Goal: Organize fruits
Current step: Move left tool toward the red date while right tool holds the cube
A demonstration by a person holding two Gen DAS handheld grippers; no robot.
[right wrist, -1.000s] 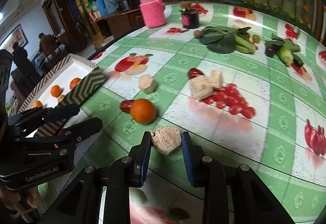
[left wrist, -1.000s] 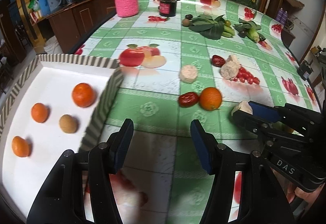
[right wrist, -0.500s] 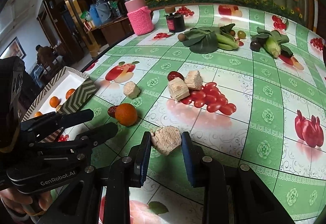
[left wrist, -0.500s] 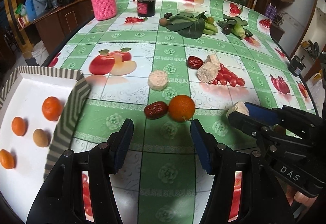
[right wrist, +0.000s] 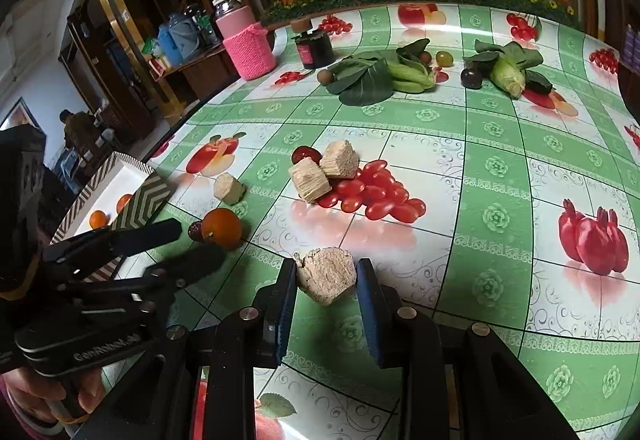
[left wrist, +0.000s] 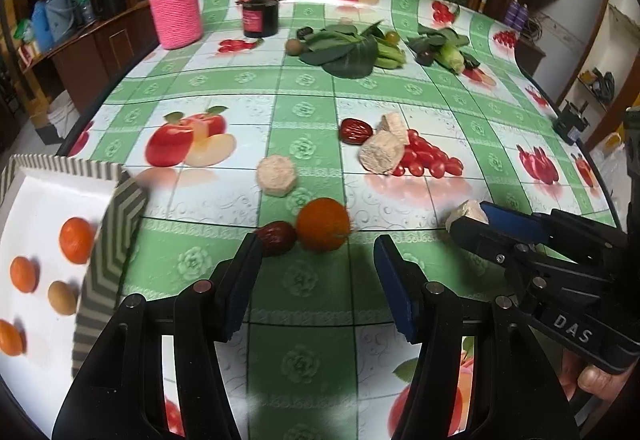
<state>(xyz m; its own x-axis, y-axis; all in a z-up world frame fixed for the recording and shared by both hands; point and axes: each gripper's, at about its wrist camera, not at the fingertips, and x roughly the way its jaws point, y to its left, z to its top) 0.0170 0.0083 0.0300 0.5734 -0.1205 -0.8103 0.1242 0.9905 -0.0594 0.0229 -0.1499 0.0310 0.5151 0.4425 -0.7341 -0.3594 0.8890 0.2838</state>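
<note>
Orange (left wrist: 322, 224) on tablecloth, touching red date (left wrist: 276, 238); four fruits in tray (left wrist: 110, 240).

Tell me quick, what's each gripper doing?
Left gripper: open, holding nothing, fingers near the orange.
Right gripper: closed on a beige chunk.

Pink knitted jar (left wrist: 175, 1) and dark jar (left wrist: 260, 12) at table's far edge; leafy greens (left wrist: 352, 49) beside corn (right wrist: 508, 73).
</note>
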